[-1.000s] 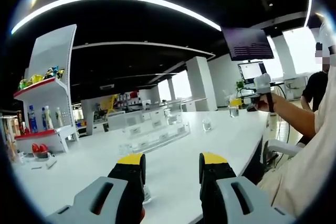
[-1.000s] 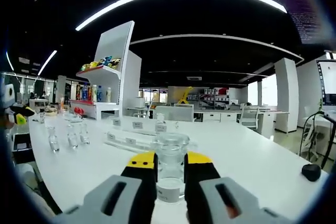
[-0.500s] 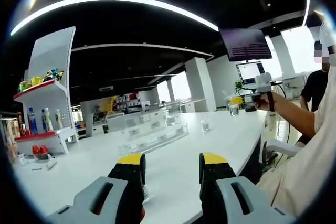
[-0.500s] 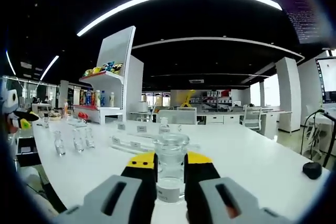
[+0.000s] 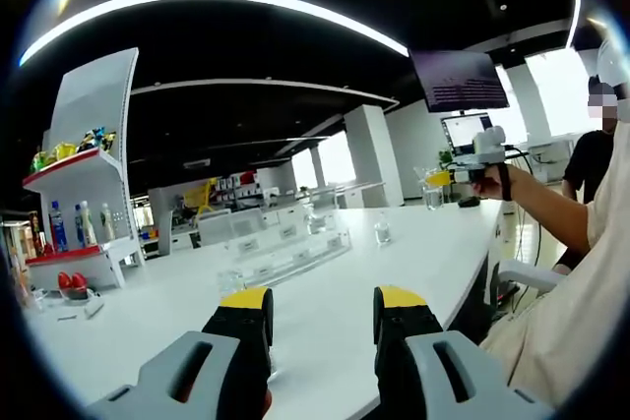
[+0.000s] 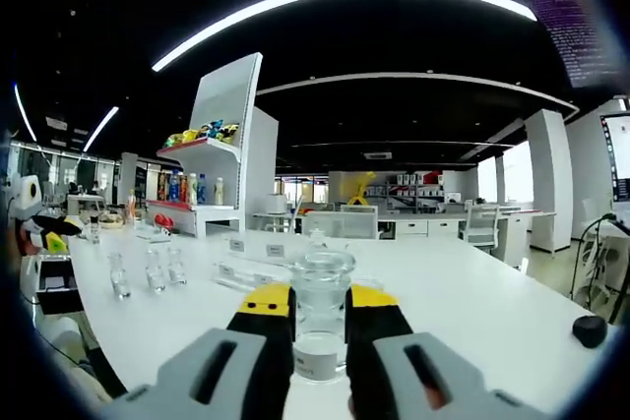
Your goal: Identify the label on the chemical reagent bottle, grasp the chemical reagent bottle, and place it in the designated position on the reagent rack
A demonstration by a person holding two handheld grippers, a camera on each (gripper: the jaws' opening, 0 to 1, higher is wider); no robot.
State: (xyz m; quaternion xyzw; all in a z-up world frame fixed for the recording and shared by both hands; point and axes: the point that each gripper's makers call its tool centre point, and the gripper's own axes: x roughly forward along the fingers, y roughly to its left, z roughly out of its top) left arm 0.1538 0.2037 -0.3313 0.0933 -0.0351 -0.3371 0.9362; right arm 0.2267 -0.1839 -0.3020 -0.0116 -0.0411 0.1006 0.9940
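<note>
The right gripper clamps a clear bottle above the white table, short of the rack beyond. The left gripper waits open, empty. Next, likely: carry it to its labelled slot.

The right gripper clamps a clear glass bottle with a white label, above the white table; a clear rack, seemingly, lies beyond
</note>
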